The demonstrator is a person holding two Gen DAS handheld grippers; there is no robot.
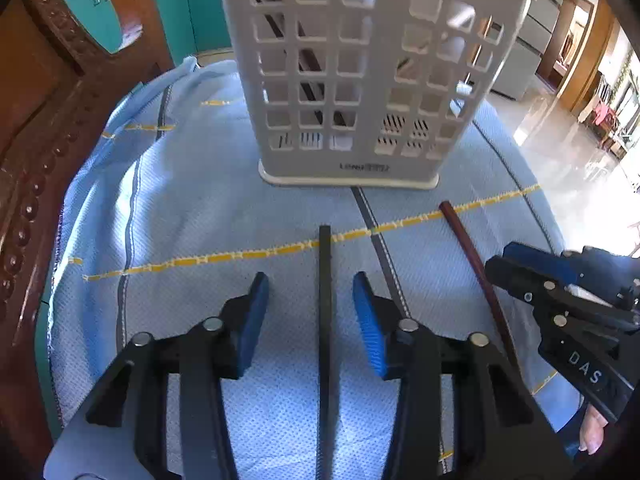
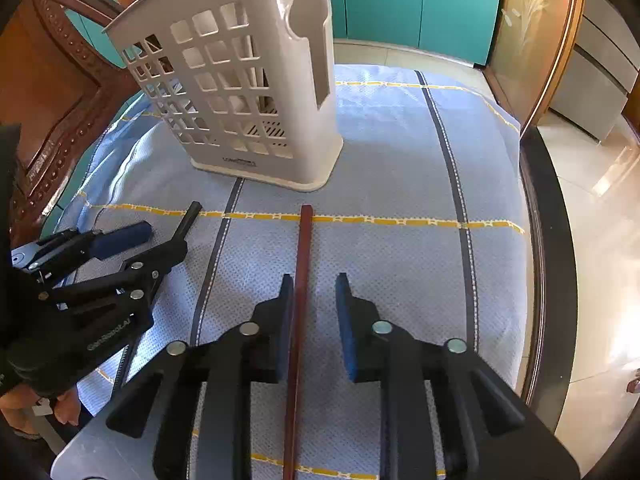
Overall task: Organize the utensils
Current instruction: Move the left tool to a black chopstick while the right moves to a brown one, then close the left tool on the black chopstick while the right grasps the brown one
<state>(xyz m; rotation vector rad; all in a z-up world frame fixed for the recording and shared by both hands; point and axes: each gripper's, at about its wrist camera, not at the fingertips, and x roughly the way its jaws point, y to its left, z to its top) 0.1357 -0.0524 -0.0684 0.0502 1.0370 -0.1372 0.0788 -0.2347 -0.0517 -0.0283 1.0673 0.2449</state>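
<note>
Your left gripper [image 1: 310, 308] straddles the black chopstick [image 1: 325, 280], spread; your right gripper [image 2: 314, 312] likewise around the brown chopstick [image 2: 302, 264]. Pinch both, then lift toward the white holder [image 1: 360, 80].

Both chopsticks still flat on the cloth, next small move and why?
Probably close the left hand-held gripper on the black chopstick: the stick lies between its open blue pads, untouched. The right hand-held gripper is also open around the brown chopstick. The white caddy stands just ahead.
</note>
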